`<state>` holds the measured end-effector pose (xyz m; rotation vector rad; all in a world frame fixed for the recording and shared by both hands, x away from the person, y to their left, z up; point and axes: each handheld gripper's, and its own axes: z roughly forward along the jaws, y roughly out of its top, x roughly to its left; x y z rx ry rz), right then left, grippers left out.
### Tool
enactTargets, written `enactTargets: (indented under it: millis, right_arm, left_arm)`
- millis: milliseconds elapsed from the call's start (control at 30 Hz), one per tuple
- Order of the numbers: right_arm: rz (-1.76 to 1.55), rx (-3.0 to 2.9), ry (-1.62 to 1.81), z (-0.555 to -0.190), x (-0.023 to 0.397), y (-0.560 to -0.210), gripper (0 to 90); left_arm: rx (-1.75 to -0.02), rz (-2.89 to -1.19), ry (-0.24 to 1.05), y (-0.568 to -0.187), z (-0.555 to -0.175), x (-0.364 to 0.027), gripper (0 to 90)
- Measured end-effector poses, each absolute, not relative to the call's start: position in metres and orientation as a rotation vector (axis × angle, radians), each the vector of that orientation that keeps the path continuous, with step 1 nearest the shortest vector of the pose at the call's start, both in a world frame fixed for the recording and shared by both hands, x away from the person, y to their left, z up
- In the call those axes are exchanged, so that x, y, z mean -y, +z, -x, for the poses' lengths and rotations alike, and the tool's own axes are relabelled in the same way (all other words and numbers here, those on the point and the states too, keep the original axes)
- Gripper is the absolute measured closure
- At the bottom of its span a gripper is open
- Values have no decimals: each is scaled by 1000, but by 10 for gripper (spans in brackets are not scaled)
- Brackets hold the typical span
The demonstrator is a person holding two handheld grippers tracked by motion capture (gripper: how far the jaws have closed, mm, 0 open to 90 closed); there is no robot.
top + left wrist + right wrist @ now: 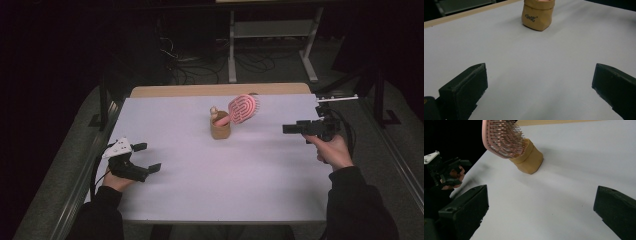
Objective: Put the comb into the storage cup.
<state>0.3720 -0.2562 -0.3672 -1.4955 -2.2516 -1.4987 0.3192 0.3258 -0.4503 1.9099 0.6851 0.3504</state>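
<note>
Your pink hairbrush (243, 108) stands handle-down in the small tan pouch (220, 127), which sits a little back of the middle of the white table (200, 170), nearer its far edge than the edge by you; the bristle head leans out over the pouch's rim toward the right edge. Neither tool is on it: your left gripper (145, 159) rests near the left edge with its jaws spread wide and nothing between them, and your right gripper (290, 129) hangs by the right edge, also released and empty, pointing at the brush. You look to be between steps, either about to reach in or just clear of a placement. If you go for the brush, bring the right gripper onto the head or neck and lift straight up, since the soft pouch could tip.
</note>
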Motion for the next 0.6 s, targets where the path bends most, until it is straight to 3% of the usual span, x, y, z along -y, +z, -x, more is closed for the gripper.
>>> enactTargets:
  millis: [600]
  right_arm:
    - [1486, 2377, -1551, -340, 263, -386, 19]
  left_arm:
    - [-687, -1915, 343, -450, -318, -327, 0]
